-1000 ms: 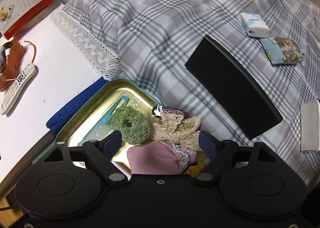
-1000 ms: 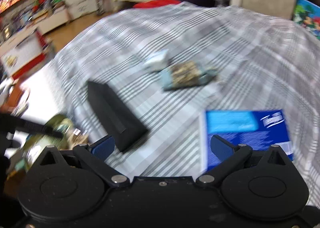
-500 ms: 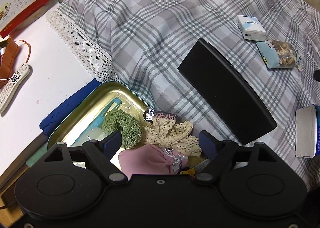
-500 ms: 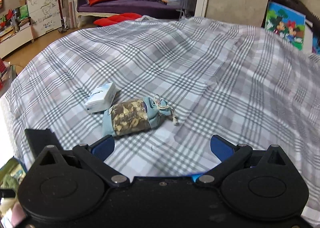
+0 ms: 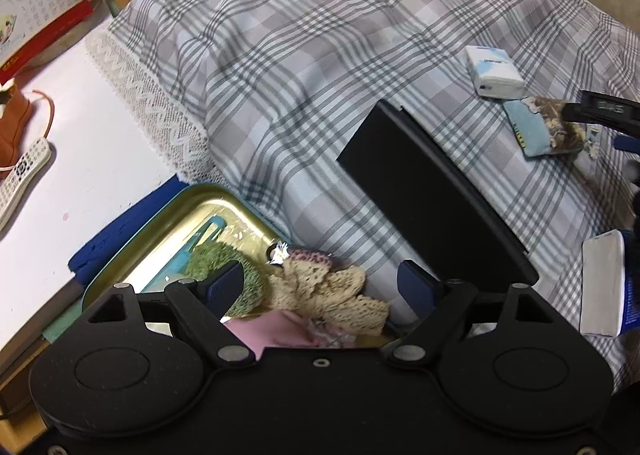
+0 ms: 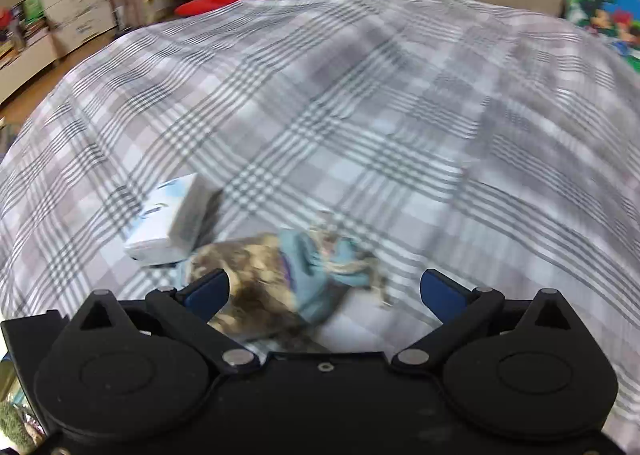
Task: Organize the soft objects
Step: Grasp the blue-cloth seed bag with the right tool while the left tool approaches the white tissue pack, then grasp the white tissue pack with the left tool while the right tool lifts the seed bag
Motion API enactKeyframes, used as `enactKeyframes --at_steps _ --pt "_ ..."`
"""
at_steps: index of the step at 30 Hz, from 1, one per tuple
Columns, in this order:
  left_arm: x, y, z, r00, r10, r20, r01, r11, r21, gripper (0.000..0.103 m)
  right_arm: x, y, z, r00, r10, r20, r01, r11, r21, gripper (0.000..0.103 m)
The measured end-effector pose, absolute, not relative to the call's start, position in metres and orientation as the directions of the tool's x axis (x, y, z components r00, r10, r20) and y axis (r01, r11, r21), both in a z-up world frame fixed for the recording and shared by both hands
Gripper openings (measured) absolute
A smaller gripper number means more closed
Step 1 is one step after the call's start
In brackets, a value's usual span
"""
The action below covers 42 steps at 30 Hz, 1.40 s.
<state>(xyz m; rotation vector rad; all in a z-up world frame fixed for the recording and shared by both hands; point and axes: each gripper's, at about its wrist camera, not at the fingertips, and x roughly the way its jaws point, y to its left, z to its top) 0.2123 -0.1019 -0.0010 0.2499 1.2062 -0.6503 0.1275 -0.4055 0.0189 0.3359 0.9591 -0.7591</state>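
A small blue drawstring pouch [image 6: 272,275] with a brown print lies on the plaid bedspread [image 6: 360,115]. My right gripper [image 6: 324,291] hovers over it, open, with the pouch between the spread fingers and no pad pressing on it. The left wrist view shows the same pouch [image 5: 544,127] with the right gripper's black finger [image 5: 604,109] above it. My left gripper [image 5: 320,287] stands open over a gold tin tray [image 5: 168,231] that holds a green scrunchie [image 5: 212,259], a beige lace scrunchie [image 5: 340,291] and a pink pouch [image 5: 276,331].
A white box [image 6: 168,223] sits just left of the pouch. A long black case [image 5: 432,195] lies on the bed between tray and pouch. A white and blue box [image 5: 604,283] lies at the right edge. A remote control [image 5: 20,179] rests on the white table [image 5: 80,127].
My right gripper has swept across the bed from above the blue box and come lower, so the pouch now sits between its fingers. The left gripper has stayed over the tray.
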Motion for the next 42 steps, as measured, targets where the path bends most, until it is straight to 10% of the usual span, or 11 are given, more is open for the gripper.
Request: enactKeyframes --at_steps 10,17,42 --pt "0.210 -0.117 -0.003 0.213 -0.330 -0.920 0.608 0.782 -0.140 0.081 0.121 -0.408 0.022 0.453 -0.369 -0.811 0.655 0.755 0.023 0.102" --pt "0.212 -0.123 -0.010 0.139 -0.327 -0.935 0.583 0.790 -0.189 0.081 0.108 -0.417 0.016 0.439 -0.041 -0.898 0.636 0.720 0.278 0.102" --pt "0.201 -0.115 0.016 0.139 -0.420 -0.897 0.631 0.735 -0.247 0.081 0.212 -0.429 -0.021 0.203 -0.322 -0.925 0.745 0.663 -0.068 0.098"
